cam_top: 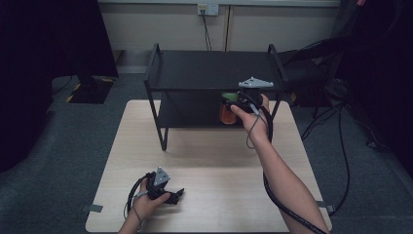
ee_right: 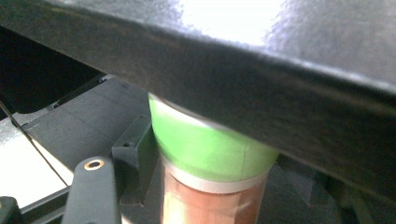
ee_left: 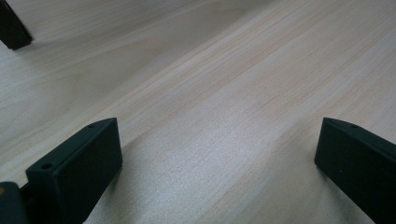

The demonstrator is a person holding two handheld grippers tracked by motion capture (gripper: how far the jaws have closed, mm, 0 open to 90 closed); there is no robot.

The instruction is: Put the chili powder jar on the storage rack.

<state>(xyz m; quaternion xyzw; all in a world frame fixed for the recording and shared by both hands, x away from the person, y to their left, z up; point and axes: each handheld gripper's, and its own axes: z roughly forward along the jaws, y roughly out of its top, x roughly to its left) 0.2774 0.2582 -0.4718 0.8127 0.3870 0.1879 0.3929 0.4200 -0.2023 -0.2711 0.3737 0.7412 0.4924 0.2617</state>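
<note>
At the near left of the pale wooden tabletop (cam_top: 209, 161), the left gripper (cam_top: 176, 194) lies low over the wood, held in the person's left hand (cam_top: 146, 202). Its two black jaws stand wide apart in the left gripper view, with bare wood grain between them and nothing held. Its grey three-cornered plate faces up, and its cable loops round the wrist.

Farther in and to the right, the person's right forearm (cam_top: 287, 180) reaches across the table from the near right edge. A black cable trails along beneath it. The right hand (cam_top: 253, 117) carries the right gripper (cam_top: 229, 105) to the front edge of the black two-tier metal shelf rack (cam_top: 214, 70), which stands across the far half of the table.

The right gripper's jaws are drawn in as far as they go, closed on the clear orange-tinted cylindrical jar with a bright green lid (ee_right: 210, 154). In the right gripper view one black jaw presses against the jar's left side just under the lid; the other jaw is hidden. The jar stands upright in the lower tier, toward its right end. Its green lid sits just under the front edge of the upper shelf. Whether its base rests on the lower shelf I cannot tell.

Beyond the rack, a wall socket (cam_top: 208, 9) sits on the far wall.
</note>
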